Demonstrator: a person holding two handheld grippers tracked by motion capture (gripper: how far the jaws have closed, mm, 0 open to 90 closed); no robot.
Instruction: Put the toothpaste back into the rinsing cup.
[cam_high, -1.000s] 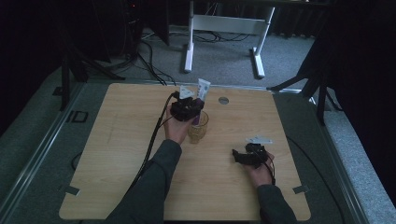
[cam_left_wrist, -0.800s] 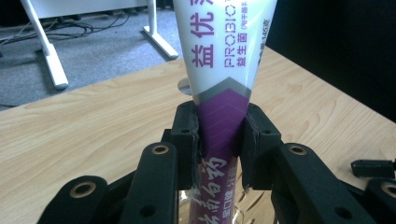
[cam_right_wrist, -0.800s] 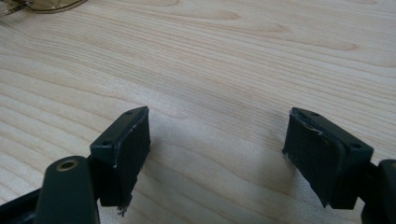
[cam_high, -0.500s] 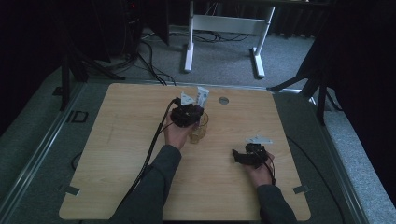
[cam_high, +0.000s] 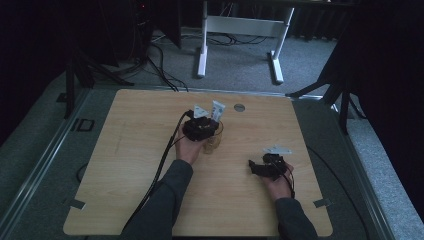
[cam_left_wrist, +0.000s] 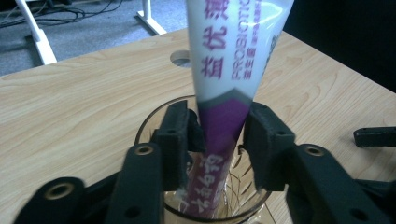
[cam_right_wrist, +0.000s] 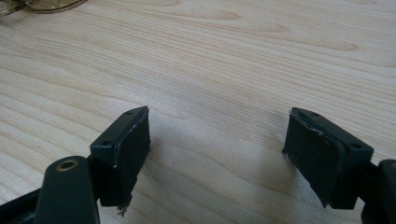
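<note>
The left gripper (cam_left_wrist: 219, 135) is clamped on a white-and-purple soft plastic tube (cam_left_wrist: 229, 93) with printed lettering. The tube stands nearly upright, its lower end already inside a clear glass cup (cam_left_wrist: 205, 196) on the light wooden table (cam_high: 125, 150). Insertion appears largely done; letting go and withdrawing remain. Whether the tube's end touches the cup's bottom cannot be told. The right gripper (cam_right_wrist: 217, 149) hangs spread wide and empty just above the table, well apart from the cup.

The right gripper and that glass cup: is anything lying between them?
No. In the high view, bare wooden table separates the right gripper from the glass cup.
</note>
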